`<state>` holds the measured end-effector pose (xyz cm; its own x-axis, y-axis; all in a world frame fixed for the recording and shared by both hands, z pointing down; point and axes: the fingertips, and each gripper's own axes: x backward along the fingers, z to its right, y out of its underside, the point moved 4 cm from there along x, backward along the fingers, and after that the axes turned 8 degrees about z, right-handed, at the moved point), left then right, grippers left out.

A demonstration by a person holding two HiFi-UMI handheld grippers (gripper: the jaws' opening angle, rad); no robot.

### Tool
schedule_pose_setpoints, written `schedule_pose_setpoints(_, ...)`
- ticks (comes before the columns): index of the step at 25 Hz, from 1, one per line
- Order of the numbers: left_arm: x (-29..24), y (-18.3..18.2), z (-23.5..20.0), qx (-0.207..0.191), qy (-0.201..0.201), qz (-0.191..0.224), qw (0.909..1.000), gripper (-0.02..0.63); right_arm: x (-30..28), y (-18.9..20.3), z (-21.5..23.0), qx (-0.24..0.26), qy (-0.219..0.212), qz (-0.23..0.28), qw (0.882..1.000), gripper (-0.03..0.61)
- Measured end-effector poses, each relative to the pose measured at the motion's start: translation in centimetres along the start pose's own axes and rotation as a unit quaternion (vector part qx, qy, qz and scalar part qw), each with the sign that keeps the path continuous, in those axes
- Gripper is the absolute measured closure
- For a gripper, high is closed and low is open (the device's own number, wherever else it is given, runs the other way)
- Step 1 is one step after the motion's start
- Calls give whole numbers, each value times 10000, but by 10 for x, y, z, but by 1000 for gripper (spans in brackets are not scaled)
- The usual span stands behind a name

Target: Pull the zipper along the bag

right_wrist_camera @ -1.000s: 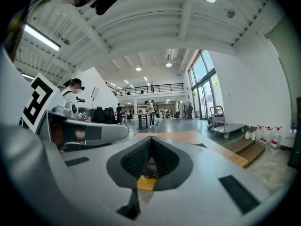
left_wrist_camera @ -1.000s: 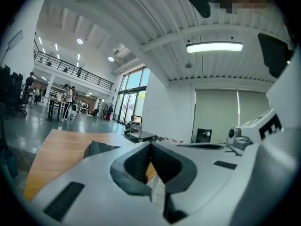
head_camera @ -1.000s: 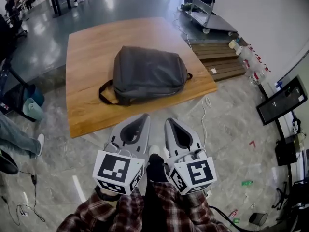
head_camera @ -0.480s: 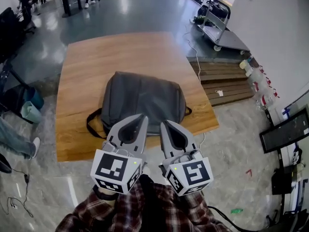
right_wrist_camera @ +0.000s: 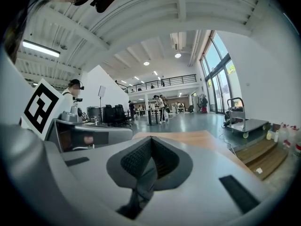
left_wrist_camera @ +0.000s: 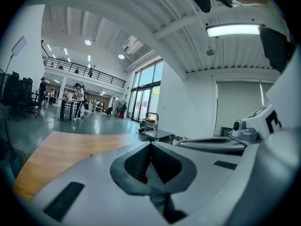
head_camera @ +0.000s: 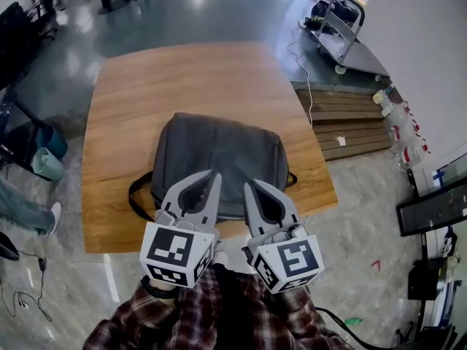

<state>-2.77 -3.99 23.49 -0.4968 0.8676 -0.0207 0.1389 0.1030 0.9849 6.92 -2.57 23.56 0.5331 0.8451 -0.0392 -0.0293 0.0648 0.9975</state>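
Note:
A dark grey backpack [head_camera: 219, 159] lies flat on the wooden table [head_camera: 182, 79] near its front edge, a strap loop [head_camera: 137, 195] trailing off its left side. I cannot make out its zipper pull. In the head view my left gripper [head_camera: 213, 174] and right gripper [head_camera: 249, 185] are held side by side above the bag's near edge, not touching it. Both are shut with nothing between the jaws. The left gripper view shows shut jaws [left_wrist_camera: 150, 144] over the table [left_wrist_camera: 51, 154]. In the right gripper view the jaws [right_wrist_camera: 151, 138] are shut too, and the bag is hidden in both.
A wheeled cart [head_camera: 341, 29] and a low wooden pallet [head_camera: 350, 126] stand right of the table, with bottles [head_camera: 400, 122] and a dark monitor [head_camera: 436, 204] farther right. A teal bin [head_camera: 44, 165] and a person's leg [head_camera: 22, 204] are at the left.
The view has closed in on the table, so the backpack now lies right under the gripper tips instead of well ahead. Both grippers stay shut and side by side.

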Motion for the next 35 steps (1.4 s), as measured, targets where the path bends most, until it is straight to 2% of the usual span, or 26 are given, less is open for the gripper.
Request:
schedule_pose_setpoints(4,-10,20,-19,0,-94,-332,9994,603,-9,13,6,-151,60,-156,9997,568)
schedule_pose_setpoints(8,-12,73,-41,39,-239,-1050,9942,603,-17,49,12,-296,115,-565,9979,568)
schedule_pose_setpoints(14,-6,167,-65,80,-397,-2209,9744,603,-25,120,11,-536,93,-1391,9888,568)
schedule_pose_setpoints(19,-1,232,-84,269,-487,-2708,9610,603,-25,181,3,-876,16,-2043,9750,568)
schedule_pose_setpoints(25,-4,256,-90,908,-557,-2614,9593,603,-15,241,-13,-1119,-271,-2864,9512,568)
schedule_pose_setpoints(31,-4,260,-91,961,-622,-2627,9581,603,-12,278,-35,-1994,-511,-3461,9154,566)
schedule_pose_setpoints(35,-4,260,-91,995,-600,-2631,9578,603,-20,286,-42,-2603,-522,-3516,8977,501)
